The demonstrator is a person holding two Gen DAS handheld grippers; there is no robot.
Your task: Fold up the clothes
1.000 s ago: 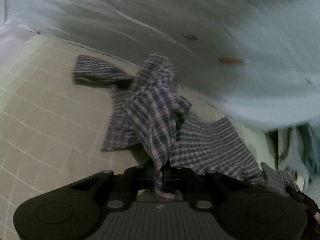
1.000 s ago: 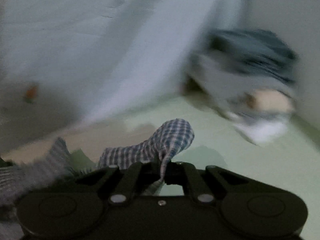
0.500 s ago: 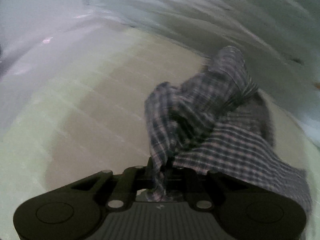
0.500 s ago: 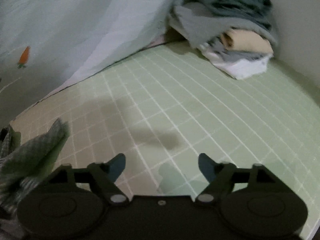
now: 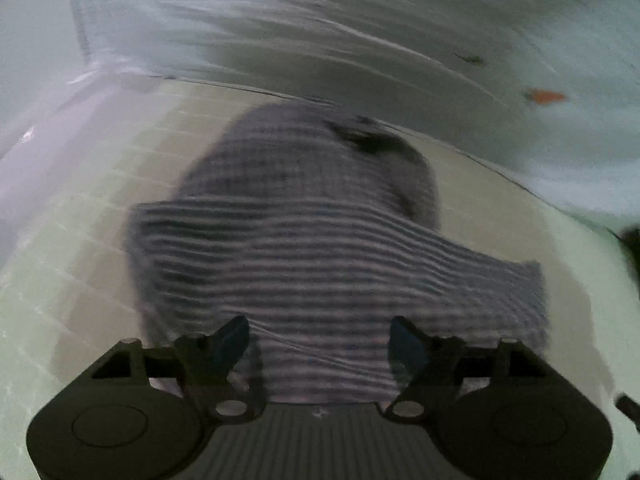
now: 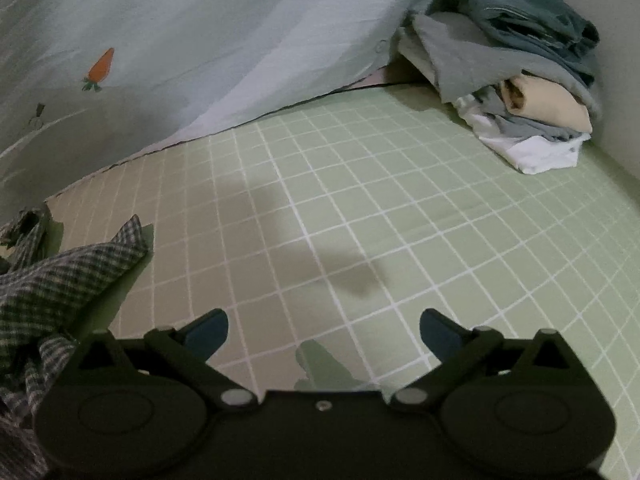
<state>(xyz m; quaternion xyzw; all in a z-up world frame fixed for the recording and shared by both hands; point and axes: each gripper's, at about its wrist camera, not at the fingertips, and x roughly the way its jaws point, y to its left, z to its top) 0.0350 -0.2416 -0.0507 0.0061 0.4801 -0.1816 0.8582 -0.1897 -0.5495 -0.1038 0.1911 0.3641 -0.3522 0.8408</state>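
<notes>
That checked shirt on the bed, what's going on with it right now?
A person is folding clothes on a green grid-pattern sheet with two hand-held grippers. Both are open and hold nothing: the left hand-held gripper hangs over the plaid shirt, which lies bunched on the sheet, blurred by motion. The right hand-held gripper points at bare sheet, with the shirt at its left. A pile of clothes sits in the far corner.

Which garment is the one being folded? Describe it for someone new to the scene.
Start at the green grid-patterned sheet covering the bed. The garment lies at its left side, far from the clothes stack in the right corner. It is the checked shirt, the only patterned fabric; the stacked pieces are plain.
</notes>
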